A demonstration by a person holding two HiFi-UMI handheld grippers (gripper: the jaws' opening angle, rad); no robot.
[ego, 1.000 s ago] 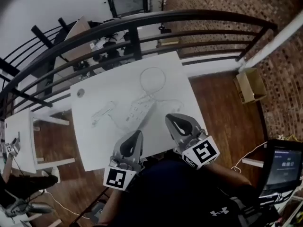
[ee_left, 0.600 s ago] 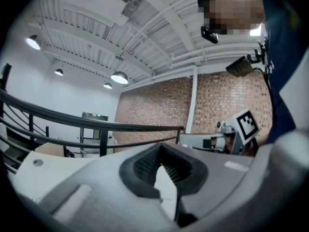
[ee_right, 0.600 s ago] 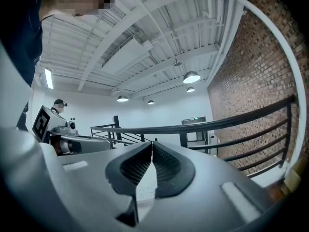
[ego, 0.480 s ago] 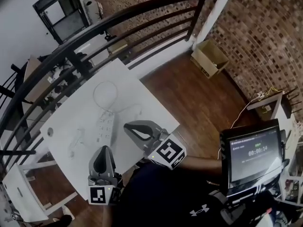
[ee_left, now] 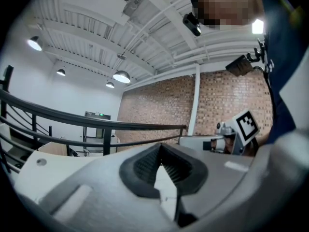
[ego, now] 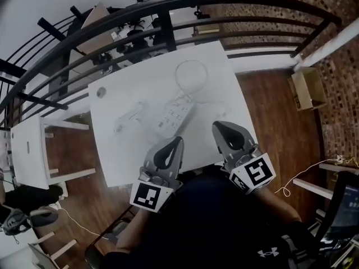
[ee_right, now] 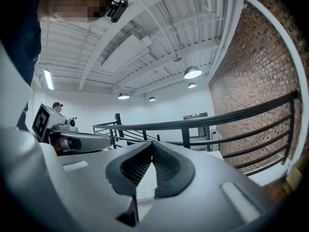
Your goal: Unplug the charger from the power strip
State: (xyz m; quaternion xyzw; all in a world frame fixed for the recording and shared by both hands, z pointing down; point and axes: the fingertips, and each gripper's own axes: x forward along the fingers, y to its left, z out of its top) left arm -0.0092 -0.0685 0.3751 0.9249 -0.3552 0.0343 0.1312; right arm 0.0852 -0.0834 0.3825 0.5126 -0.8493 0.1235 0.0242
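A white power strip (ego: pixel 175 114) lies slantwise in the middle of the white table (ego: pixel 118 167), with its cable coiled in a loop (ego: pixel 190 74) behind it. To its left lies a small white charger with a thin cable (ego: pixel 129 116); whether it is plugged in I cannot tell. My left gripper (ego: pixel 175 143) hovers over the table's near edge, shut and empty. My right gripper (ego: pixel 219 126) is shut and empty too, just right of the strip. In the left gripper view the left gripper (ee_left: pixel 161 148) shows closed jaws; in the right gripper view the right gripper (ee_right: pixel 152 146) does too.
A black metal railing (ego: pixel 168 15) curves round the table's far side. A small round grey thing (ego: pixel 101 92) sits at the table's back left corner. A cardboard box (ego: pixel 308 88) stands on the wooden floor at right, and a smaller white table (ego: pixel 25 150) at left.
The head view swung away and back again, so the table shifts in the picture. Both grippers stay shut and empty over the table's near edge.
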